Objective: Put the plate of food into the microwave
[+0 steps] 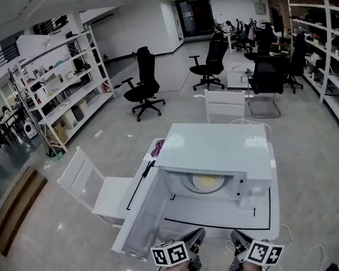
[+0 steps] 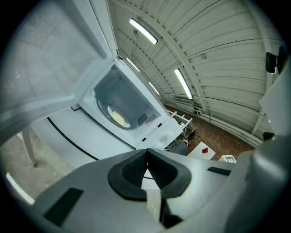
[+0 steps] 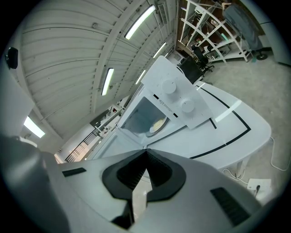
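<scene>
The white microwave (image 1: 217,147) stands on a white table (image 1: 271,221) with its door (image 1: 143,218) swung wide open to the left. The plate of yellow food (image 1: 205,182) rests inside the cavity on the turntable; it also shows as the plate (image 2: 118,117) in the left gripper view and the plate (image 3: 158,124) in the right gripper view. My left gripper (image 1: 196,234) and right gripper (image 1: 240,237) hover side by side at the table's near edge, short of the microwave. Both are shut, with nothing between the jaws: left gripper (image 2: 146,151), right gripper (image 3: 145,150).
A white chair (image 1: 89,183) stands left of the table, close to the open door. Another white chair (image 1: 225,105) is behind the microwave. Black office chairs (image 1: 145,88) and shelving (image 1: 56,98) stand farther off. Two knobs (image 3: 169,85) sit on the microwave's right panel. Cables (image 1: 302,258) lie on the floor.
</scene>
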